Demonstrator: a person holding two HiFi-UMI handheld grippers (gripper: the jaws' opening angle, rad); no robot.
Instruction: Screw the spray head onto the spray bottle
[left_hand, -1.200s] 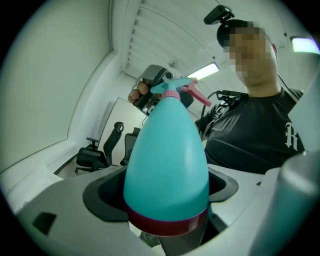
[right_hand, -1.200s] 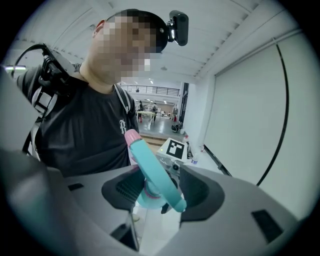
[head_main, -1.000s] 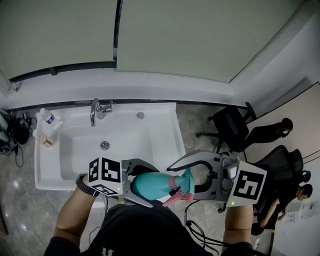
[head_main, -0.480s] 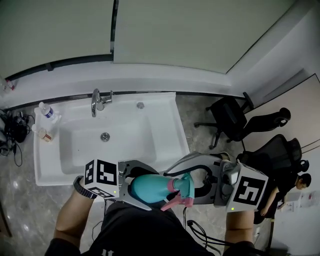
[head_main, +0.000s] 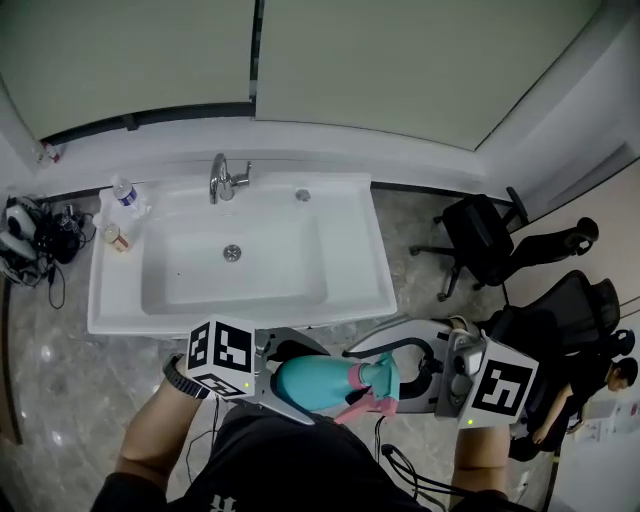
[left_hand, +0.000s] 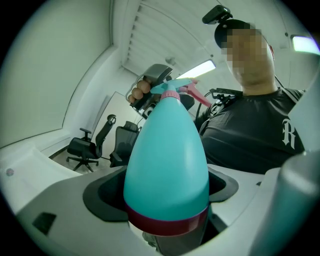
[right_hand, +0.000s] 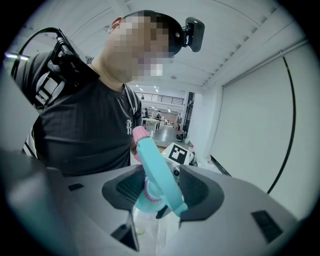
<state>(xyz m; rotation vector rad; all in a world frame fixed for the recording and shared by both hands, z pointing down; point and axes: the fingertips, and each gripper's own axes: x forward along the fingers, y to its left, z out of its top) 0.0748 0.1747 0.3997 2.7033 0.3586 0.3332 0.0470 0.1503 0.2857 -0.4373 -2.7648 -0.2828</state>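
Both grippers have drawn back from the sink, now low centre in the head view. Your left gripper has its fingers clamped on the spray bottle. Your right gripper has its fingers closed around the spray head. The head's seated on the neck, so probably only final tightening turns remain.

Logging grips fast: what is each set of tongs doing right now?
Left tongs: closed on the spray bottle.
Right tongs: closed on the spray head.
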